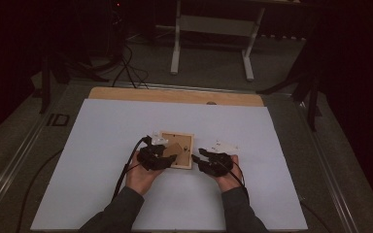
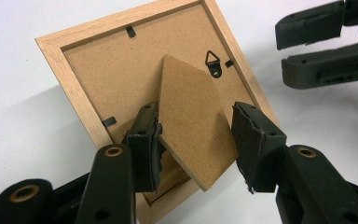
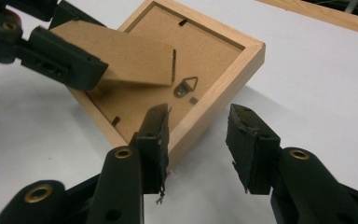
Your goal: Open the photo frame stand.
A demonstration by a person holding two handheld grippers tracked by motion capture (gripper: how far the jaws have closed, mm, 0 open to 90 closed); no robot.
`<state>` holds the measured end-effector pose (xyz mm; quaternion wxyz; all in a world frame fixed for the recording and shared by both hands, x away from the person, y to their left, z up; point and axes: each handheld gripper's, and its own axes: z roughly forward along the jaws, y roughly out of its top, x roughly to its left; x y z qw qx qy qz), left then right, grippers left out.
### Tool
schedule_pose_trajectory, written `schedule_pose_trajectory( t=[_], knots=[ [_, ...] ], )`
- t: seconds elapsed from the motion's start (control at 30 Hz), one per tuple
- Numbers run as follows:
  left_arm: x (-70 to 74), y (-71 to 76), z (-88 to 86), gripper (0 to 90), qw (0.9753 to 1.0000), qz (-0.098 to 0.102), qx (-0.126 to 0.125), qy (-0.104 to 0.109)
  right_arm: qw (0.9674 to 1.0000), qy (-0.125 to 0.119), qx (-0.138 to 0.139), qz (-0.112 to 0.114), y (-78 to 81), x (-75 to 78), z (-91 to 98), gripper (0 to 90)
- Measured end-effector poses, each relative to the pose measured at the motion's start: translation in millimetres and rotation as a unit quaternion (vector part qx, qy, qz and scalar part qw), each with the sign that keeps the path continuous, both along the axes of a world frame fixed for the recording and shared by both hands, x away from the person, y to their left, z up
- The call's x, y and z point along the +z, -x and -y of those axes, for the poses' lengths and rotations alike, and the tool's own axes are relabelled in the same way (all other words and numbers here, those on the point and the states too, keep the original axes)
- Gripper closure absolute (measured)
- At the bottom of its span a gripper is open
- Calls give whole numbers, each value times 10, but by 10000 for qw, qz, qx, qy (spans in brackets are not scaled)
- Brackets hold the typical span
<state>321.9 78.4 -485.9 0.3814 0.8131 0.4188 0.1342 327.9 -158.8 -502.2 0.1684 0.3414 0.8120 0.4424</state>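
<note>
At counter's near edge: left tongs (image 2: 196, 140) clamped on cardboard stand (image 2: 193, 121) of picture frame (image 1: 177, 149); right tongs (image 3: 198, 140) parted, holding nothing, straddling frame's wooden rim. Beyond: frame face down on white counter (image 1: 102, 145), stand lifted.

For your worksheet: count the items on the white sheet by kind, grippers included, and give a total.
Wooden picture frame: 1
Cardboard stand flap on its back: 1
Black grippers, left gripper and right gripper: 2
Total: 4
</note>
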Motion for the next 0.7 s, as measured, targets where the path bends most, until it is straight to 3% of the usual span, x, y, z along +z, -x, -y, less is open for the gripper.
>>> schedule_pose_trajectory(
  t=[0.2, 0.53, 0.7],
  knots=[
    [-51, 82, -3, 545, 9995, 284, -45, -121, 10000, -80, 29, -14, -6, 31, 6, 544],
    [-90, 152, -8, 545, 9988, 465, -53, -158, 9999, -102, 15, -35, -22, 55, 20, 525],
    [-103, 202, -12, 544, 9979, 581, -115, -278, 9999, -126, 11, -31, -27, 69, 34, 521]
  ],
)
